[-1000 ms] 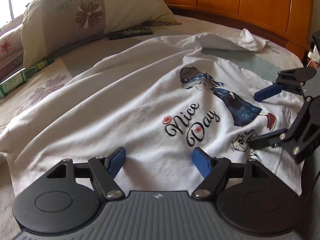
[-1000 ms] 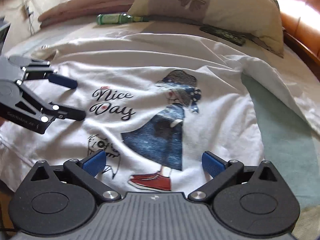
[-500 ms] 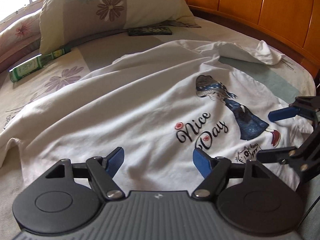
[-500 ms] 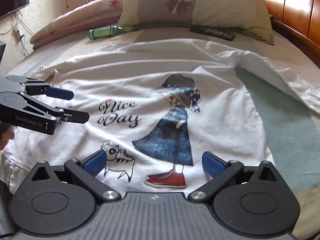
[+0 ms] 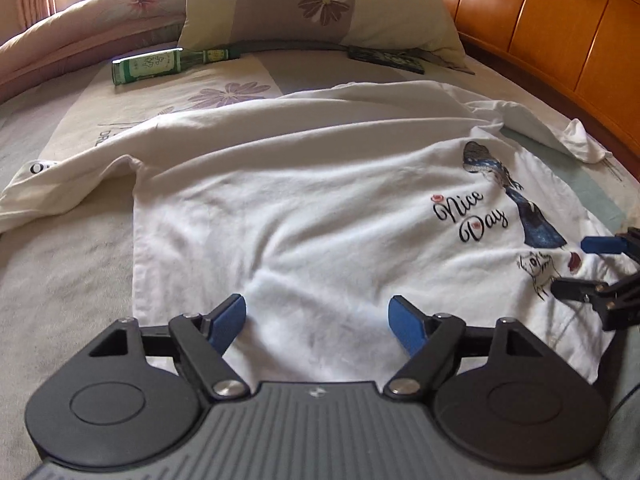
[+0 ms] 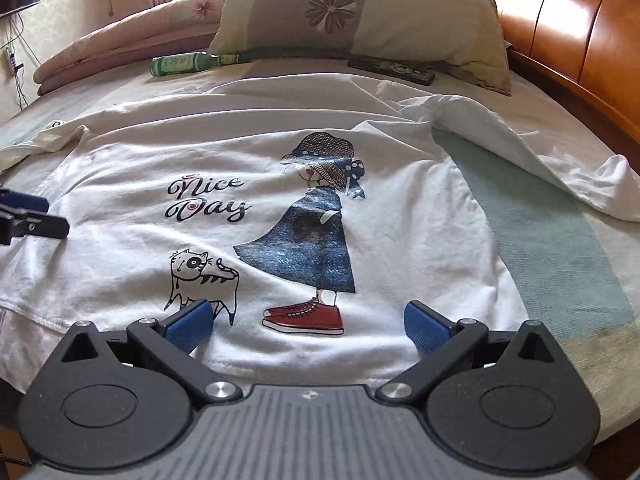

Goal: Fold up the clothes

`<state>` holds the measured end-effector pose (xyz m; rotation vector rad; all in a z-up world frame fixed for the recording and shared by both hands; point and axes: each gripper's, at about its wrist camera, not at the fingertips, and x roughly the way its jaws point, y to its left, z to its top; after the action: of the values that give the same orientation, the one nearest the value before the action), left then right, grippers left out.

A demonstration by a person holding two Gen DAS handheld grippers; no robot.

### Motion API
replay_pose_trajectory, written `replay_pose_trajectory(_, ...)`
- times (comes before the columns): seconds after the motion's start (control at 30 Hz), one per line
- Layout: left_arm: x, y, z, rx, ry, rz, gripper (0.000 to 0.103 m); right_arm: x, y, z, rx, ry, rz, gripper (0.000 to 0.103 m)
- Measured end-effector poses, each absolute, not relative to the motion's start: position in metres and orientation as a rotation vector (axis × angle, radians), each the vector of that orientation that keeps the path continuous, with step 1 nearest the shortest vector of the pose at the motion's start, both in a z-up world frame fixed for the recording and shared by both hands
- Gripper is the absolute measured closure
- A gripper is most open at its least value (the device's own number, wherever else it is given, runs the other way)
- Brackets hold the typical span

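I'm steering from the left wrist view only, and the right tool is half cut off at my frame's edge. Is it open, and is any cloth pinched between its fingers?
Observer: The right tool is open. Its pads sit over the white T-shirt near the bottom hem and pinch nothing.
Operator: Where along the hem?
Observer: It is centred on the red shoe print, with the cat print by its left finger.
Operator: And the shirt's bottom right corner? The tool hides it from me.
Observer: It lies flat just outside the tool's right finger, beside the green stripe of the bedding.
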<state>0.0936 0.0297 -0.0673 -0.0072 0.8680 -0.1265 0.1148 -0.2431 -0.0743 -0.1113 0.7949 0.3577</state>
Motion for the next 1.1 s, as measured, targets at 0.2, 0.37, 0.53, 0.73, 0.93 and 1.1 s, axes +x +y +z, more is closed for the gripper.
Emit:
replay_pose_trajectory(0.2, 0.077, 0.048, -0.057, -0.060, 0.854, -0.112, 0.023, 0.114, -0.242, -0.074, -0.107, 0.795, 0.347, 0.000)
replay_pose_trajectory(0.37, 0.073, 0.049, -0.050, -0.125, 0.855, -0.156, 0.022, 0.113, -0.241, -0.075, -0.099, 0.787, 0.332, 0.000)
replay_pose_trajectory(0.53, 0.059, 0.052, -0.064, -0.206, 0.870, -0.182, 0.021, 0.113, -0.240, -0.074, -0.092, 0.796, 0.323, 0.000)
replay_pose_trajectory(0.73, 0.049, 0.061, -0.051, -0.365, 0.859, -0.147, 0.021, 0.107, -0.238, -0.072, -0.077, 0.796, 0.295, 0.000)
replay_pose_trajectory(0.93, 0.055, 0.019, -0.059, -0.272, 0.864, -0.224, 0.021, 0.073, -0.235, -0.067, -0.012, 0.788, 0.363, 0.000)
replay_pose_trajectory(1.1, 0.052, 0.008, -0.067, -0.206, 0.874, -0.223, 0.018, 0.049, -0.232, -0.067, -0.092, 0.823, 0.378, 0.000)
